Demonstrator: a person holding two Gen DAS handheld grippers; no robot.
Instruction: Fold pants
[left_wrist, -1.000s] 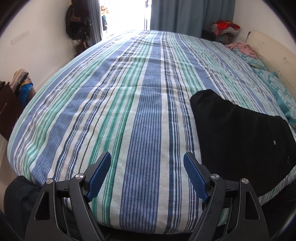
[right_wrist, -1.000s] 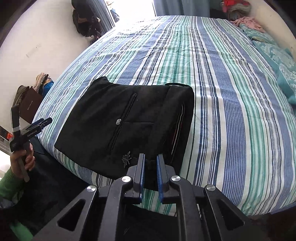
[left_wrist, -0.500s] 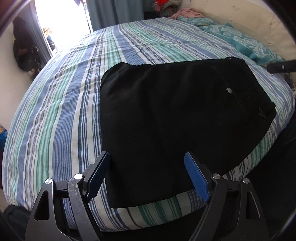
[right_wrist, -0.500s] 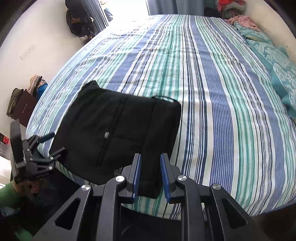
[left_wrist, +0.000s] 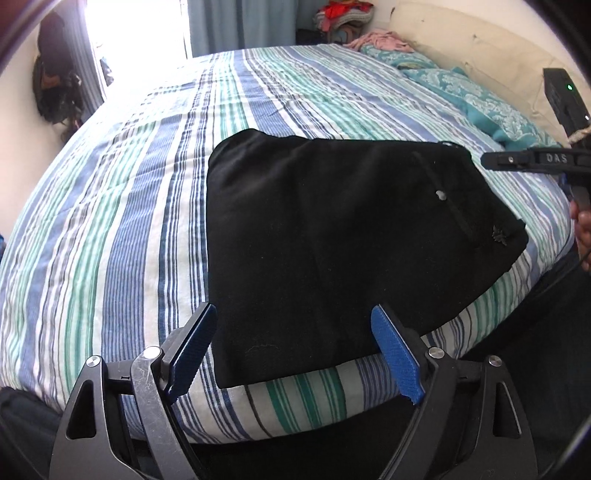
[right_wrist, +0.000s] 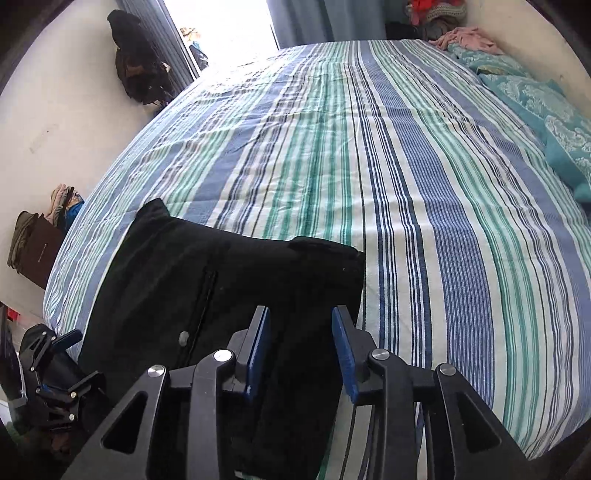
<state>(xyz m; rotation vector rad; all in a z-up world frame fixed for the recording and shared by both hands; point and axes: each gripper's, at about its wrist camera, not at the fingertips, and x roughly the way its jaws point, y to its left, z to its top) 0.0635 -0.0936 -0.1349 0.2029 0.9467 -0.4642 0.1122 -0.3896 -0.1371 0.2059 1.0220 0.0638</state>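
Pants sit folded at the near edge of the bed (one corner near the drop), so your right gripper, fingers just parting around the fold, may drag it off; left gripper hovers wide, empty.

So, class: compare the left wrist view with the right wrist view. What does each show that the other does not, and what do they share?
Only the left wrist view: the left gripper seen from behind, jaws wide apart and empty, a hand at the right edge, and the cream headboard.

Only the right wrist view: the right gripper seen from behind, its jaws having just been opening, with black cloth between them but not pinched, and a clothes pile by the left wall.

Both: the folded black pants on the striped bed, and teal pillows.
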